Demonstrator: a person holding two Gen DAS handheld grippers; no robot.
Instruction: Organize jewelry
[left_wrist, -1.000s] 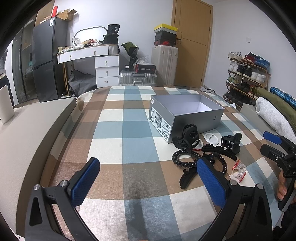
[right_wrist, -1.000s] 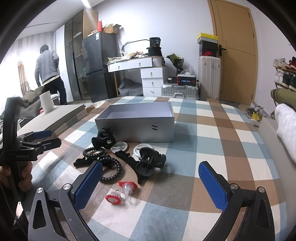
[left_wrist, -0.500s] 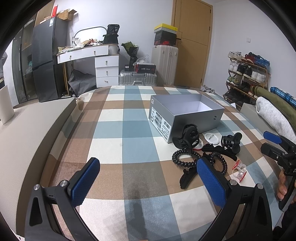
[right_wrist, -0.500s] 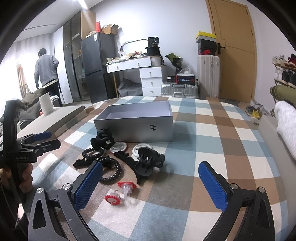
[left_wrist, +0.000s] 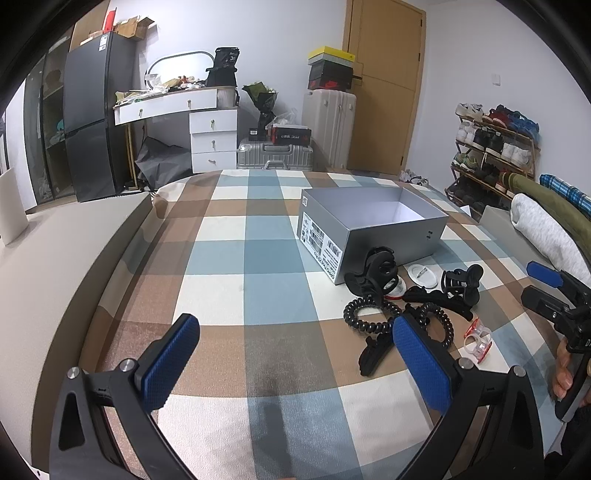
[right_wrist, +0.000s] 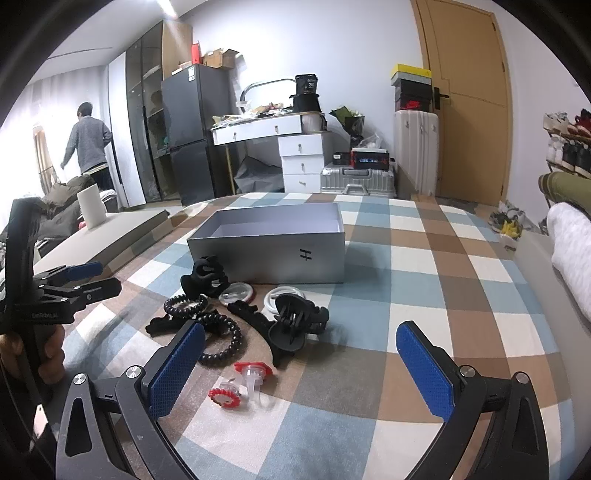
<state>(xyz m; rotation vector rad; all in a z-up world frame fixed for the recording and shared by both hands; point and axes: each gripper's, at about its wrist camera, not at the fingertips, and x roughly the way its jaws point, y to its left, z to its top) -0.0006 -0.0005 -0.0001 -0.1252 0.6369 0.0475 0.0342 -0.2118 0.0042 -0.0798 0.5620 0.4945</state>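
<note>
An open silver box (left_wrist: 373, 227) (right_wrist: 273, 245) stands on the checked bedspread (left_wrist: 229, 258). In front of it lies a heap of accessories: black claw clips (right_wrist: 205, 277) (right_wrist: 295, 321) (left_wrist: 376, 267), black spiral hair ties (right_wrist: 221, 336) (left_wrist: 365, 314), round white badges (right_wrist: 236, 291) and red-and-clear clips (right_wrist: 240, 384) (left_wrist: 478, 339). My left gripper (left_wrist: 291, 354) is open and holds nothing, low over the bedspread to the left of the heap. My right gripper (right_wrist: 299, 365) is open and holds nothing, just short of the heap, near the red clips.
A grey pillow roll (left_wrist: 543, 236) and folded blankets lie at the bed's right edge. Beyond the bed stand a white dresser (left_wrist: 207, 129), suitcases (left_wrist: 277, 155), a shoe rack (left_wrist: 495, 147) and a door. A person (right_wrist: 90, 147) stands far off by the window.
The right gripper has crept slightly closer to the heap; the box and clips look a little nearer. The left gripper has held still.
</note>
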